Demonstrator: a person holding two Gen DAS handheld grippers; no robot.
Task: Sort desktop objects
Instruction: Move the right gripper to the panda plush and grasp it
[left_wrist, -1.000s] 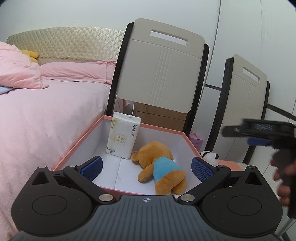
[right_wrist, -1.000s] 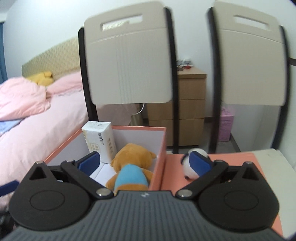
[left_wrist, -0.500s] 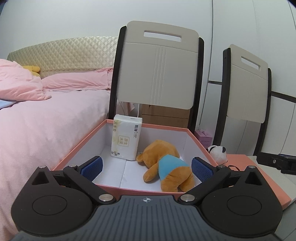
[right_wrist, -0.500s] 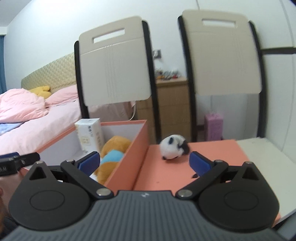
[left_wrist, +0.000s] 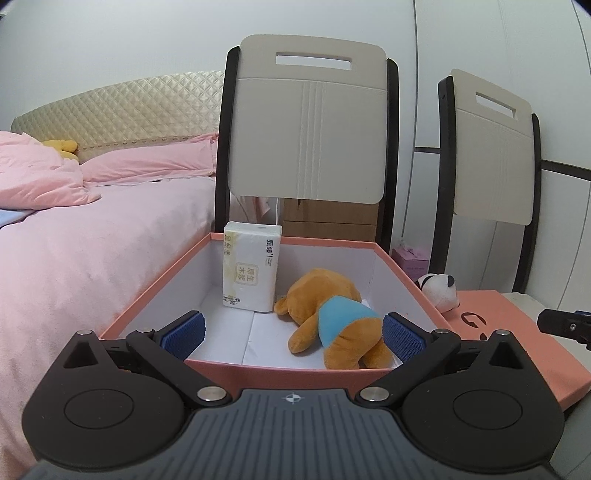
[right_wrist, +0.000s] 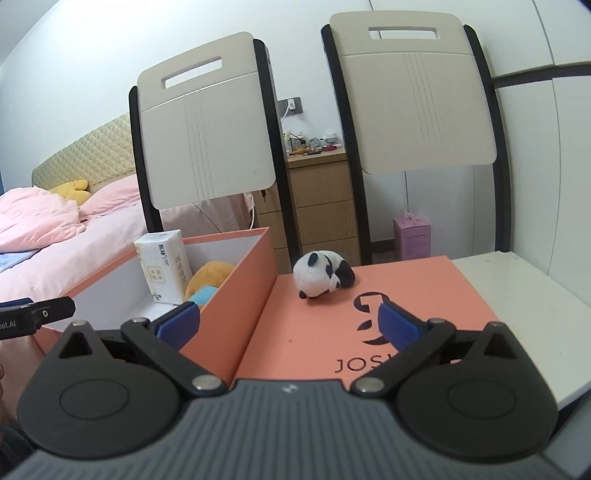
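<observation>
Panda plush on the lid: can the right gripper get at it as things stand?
Probably yes. The panda plush lies alone on the pink lid, ahead of the right gripper, whose jaws stand open and empty; nothing sits between them.

two folding chairs (right_wrist: 207, 136), pink bed (left_wrist: 74, 240), wooden nightstand (right_wrist: 321, 199), small pink box (right_wrist: 412, 236)

A home bedroom: pink-sheeted bed (left_wrist: 92, 258), quilted headboard (left_wrist: 122, 114), wooden nightstand (right_wrist: 321, 206), 2 chairs.

Soft even daylight, sharp, fisheye-bent edges
</observation>
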